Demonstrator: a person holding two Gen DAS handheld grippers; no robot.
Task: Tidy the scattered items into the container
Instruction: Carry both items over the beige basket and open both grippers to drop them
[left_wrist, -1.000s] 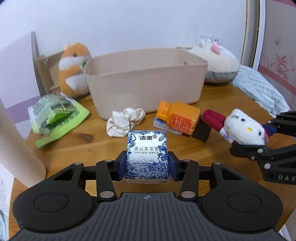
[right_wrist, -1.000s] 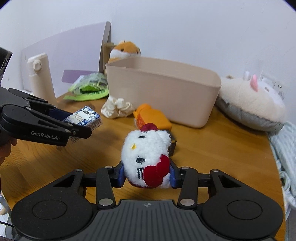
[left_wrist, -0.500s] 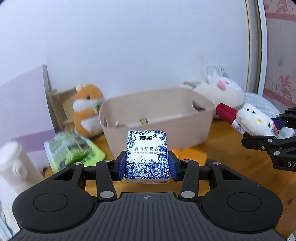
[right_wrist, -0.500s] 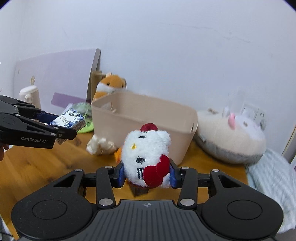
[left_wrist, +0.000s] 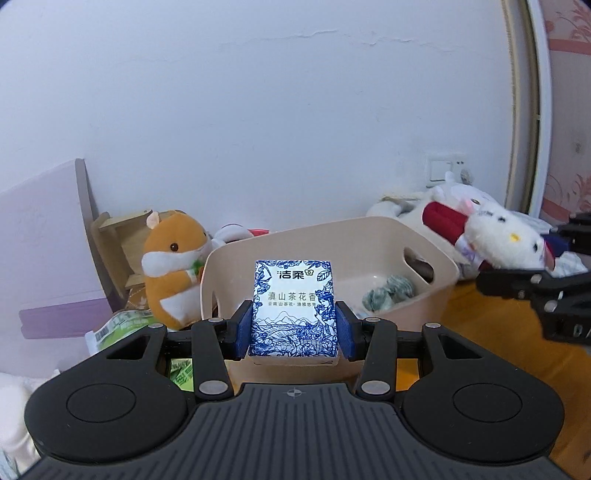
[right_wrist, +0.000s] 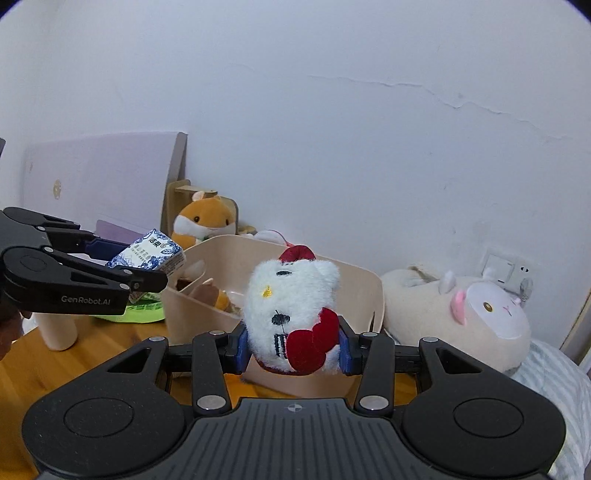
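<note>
Got both grippers loaded right now. My left gripper (left_wrist: 294, 329) is clamped on a blue-and-white tissue pack (left_wrist: 293, 308), held up in the air at the near left end of the beige storage bin (left_wrist: 439, 266). My right gripper (right_wrist: 292, 345) is squeezing a white plush kitty (right_wrist: 291, 314) with a red bow, up in front of the bin's near wall. Orange hamster plush (left_wrist: 171, 264) sits behind the bin, cream cow plush (right_wrist: 458, 314) off to its right.
</note>
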